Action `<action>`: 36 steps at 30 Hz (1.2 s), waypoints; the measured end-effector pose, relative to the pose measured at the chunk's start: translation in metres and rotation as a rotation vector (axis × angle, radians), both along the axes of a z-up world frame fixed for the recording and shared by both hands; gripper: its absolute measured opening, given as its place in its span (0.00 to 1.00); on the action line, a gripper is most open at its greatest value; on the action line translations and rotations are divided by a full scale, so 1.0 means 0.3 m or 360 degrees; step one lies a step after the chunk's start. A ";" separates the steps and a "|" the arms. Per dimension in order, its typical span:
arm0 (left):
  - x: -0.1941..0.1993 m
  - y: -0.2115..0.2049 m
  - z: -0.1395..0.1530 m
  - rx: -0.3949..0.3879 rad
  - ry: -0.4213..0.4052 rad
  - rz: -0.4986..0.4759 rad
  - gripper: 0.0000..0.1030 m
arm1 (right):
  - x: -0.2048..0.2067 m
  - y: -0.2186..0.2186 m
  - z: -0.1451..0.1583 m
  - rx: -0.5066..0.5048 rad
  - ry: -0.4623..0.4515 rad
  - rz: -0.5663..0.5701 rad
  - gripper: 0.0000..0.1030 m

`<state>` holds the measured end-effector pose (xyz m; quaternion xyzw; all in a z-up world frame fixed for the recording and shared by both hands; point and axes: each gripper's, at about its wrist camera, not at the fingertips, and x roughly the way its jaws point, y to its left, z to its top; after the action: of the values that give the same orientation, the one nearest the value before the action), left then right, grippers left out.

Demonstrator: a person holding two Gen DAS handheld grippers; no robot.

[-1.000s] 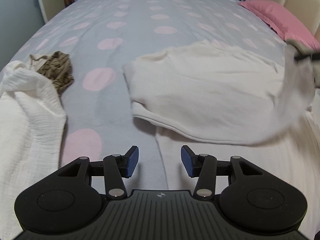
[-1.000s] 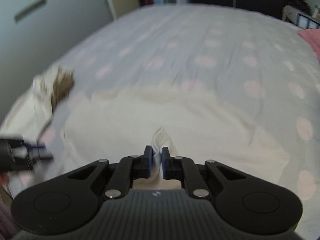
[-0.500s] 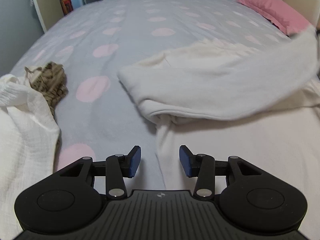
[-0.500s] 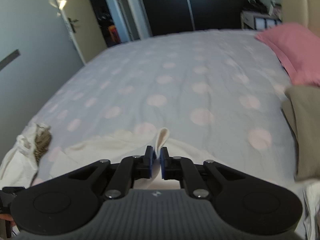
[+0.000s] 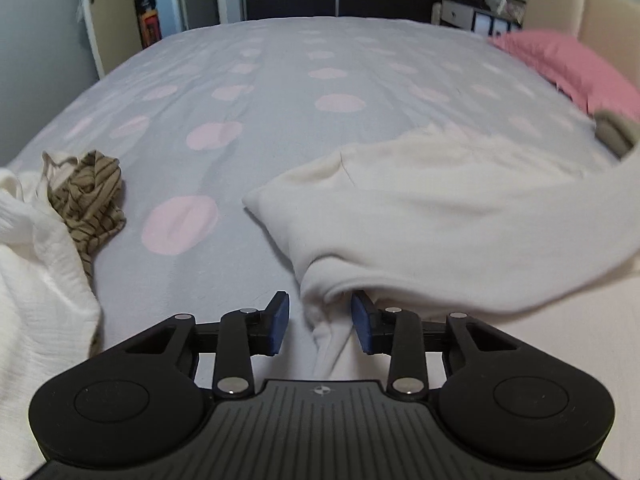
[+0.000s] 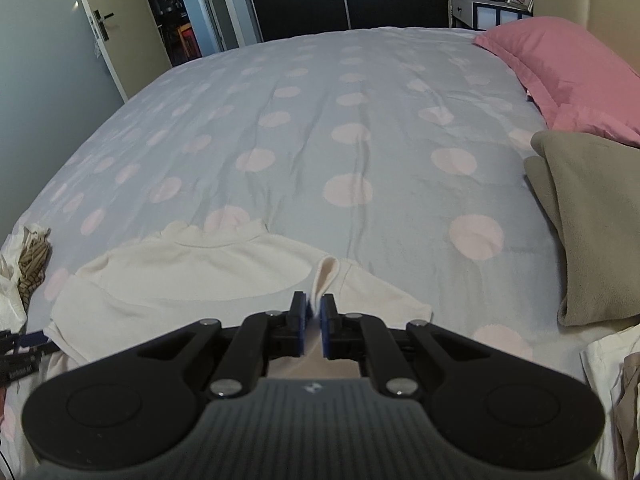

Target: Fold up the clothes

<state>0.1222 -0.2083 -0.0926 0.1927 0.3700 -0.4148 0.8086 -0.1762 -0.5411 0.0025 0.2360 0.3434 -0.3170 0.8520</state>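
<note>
A cream sweatshirt lies on the near part of the bed, one side folded over. Its near folded edge stands between the blue pads of my left gripper. The jaws are closing; the left pad is still apart from the cloth. In the right wrist view the sweatshirt spreads to the left. My right gripper is shut on a pinch of its cloth, and a tuft sticks up past the fingertips. The left gripper shows at that view's left edge.
The bed cover is grey with pink dots. A crumpled striped olive garment and a white crinkled cloth lie at the left. A pink pillow and a folded olive-grey garment sit at the right.
The right gripper carried its pinch of the sweatshirt across to the right. The left gripper moved forward to the folded edge and its jaws narrowed around it.
</note>
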 end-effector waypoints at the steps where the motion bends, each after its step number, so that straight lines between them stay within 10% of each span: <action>1: 0.003 -0.004 0.001 -0.0001 -0.0002 0.0007 0.20 | -0.003 -0.001 -0.002 0.0002 0.0003 0.0001 0.08; 4: -0.002 -0.005 0.011 0.0063 -0.0078 0.0042 0.06 | -0.010 -0.006 -0.012 0.0004 0.0023 -0.0007 0.08; 17: -0.044 0.073 -0.045 0.0344 -0.0193 -0.0089 0.05 | -0.041 -0.027 -0.217 0.0069 0.0294 -0.0101 0.04; 26: 0.006 0.113 0.042 0.0209 -0.0119 0.0028 0.11 | -0.132 -0.080 -0.231 0.0150 0.0129 -0.0251 0.30; 33: 0.023 0.070 0.048 0.0147 -0.0057 0.0060 0.14 | -0.072 -0.111 -0.270 0.0167 0.0056 -0.0200 0.30; 36: 0.030 0.061 0.041 0.0137 -0.0040 0.0063 0.15 | -0.053 -0.114 -0.276 0.0185 0.0048 -0.0153 0.02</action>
<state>0.1311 -0.1900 -0.0803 0.2252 0.3811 -0.3799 0.8122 -0.1920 -0.5751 -0.0803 0.2964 0.3624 -0.3405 0.8154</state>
